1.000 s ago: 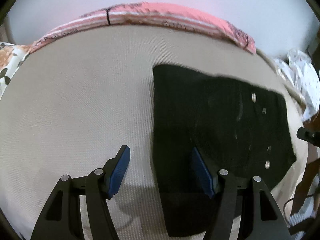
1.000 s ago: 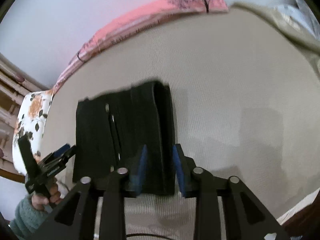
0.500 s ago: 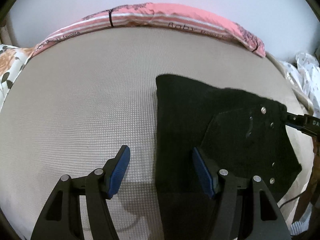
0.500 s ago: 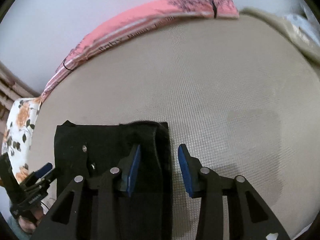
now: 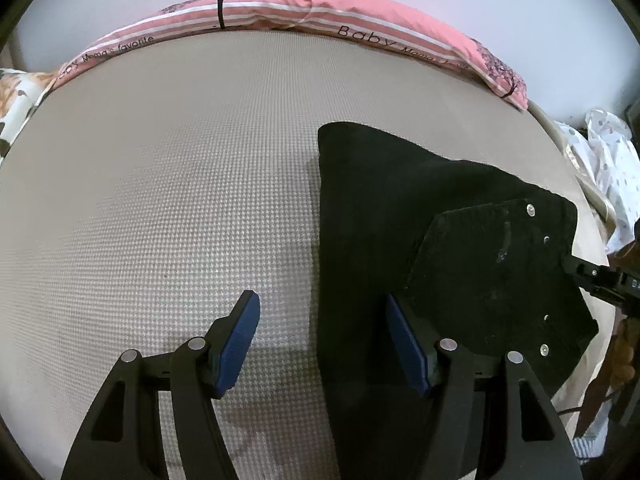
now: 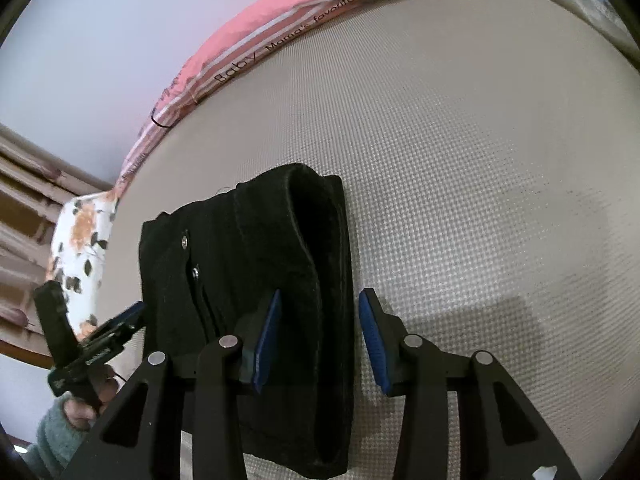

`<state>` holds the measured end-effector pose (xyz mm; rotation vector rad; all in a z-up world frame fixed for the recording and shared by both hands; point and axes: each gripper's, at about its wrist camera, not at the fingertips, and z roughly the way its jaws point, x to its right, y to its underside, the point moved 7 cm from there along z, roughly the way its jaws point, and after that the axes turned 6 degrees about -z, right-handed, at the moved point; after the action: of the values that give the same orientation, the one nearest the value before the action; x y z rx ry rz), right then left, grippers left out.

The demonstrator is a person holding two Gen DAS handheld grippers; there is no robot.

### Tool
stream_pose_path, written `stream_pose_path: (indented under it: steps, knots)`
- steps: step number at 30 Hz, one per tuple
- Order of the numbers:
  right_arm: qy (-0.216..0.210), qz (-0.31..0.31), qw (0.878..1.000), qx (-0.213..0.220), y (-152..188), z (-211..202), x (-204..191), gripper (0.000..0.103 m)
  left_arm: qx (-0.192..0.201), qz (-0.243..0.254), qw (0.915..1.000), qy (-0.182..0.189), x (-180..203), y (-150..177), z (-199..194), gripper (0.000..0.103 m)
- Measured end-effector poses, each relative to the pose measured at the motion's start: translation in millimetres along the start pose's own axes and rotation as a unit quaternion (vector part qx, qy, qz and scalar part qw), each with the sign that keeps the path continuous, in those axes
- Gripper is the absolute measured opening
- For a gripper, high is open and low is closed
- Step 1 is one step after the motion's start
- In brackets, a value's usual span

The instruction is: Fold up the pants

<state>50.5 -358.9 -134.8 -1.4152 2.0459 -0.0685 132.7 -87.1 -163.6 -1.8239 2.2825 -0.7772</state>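
The black pants lie folded into a compact block on the beige mat, metal snaps showing on a pocket flap. My left gripper is open, its jaws astride the fold's left edge just above the cloth. In the right wrist view the pants show their thick folded edge, waistband and zipper. My right gripper is open with that edge between its jaws, not clamped. The left gripper shows at the lower left, and the right gripper's tip at the pants' right edge.
A pink striped pillow runs along the mat's far edge, also seen in the right wrist view. A floral cushion lies at one end. White dotted cloth is bunched at the other. A wall stands behind.
My right gripper opened wider around the folded edge and tilted as it shifted. The left gripper stayed open and edged closer to the pants.
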Motion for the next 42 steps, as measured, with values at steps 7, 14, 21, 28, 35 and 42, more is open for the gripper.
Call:
stream_pose_path:
  steps: [7, 14, 21, 28, 35, 42]
  knots:
    - [-0.024, 0.006, 1.000, -0.011, 2, 4, 3, 0.039, 0.013, 0.012, 0.9997, -0.014, 1, 2, 4, 0.071]
    - [-0.097, 0.051, 0.993, -0.037, 8, 11, 14, 0.040, 0.020, 0.028, 0.9991, -0.027, 3, 3, 1, 0.071]
    - [-0.111, 0.040, 0.992, -0.051, 11, 12, 14, 0.041, 0.012, 0.019, 0.9992, -0.034, 5, -1, -4, 0.071]
    - [-0.117, 0.020, 0.990, -0.077, 15, 9, 14, 0.046, -0.043, -0.029, 0.9985, 0.017, -2, 2, 0, 0.071]
    - [-0.113, -0.013, 0.988, -0.101, 22, 6, 9, 0.049, -0.063, -0.051, 0.9943, 0.068, -9, 6, 0, 0.071]
    - [-0.142, -0.001, 0.985, -0.098, 15, 13, 8, 0.050, -0.077, -0.048, 0.9922, 0.086, 2, 9, 10, 0.075]
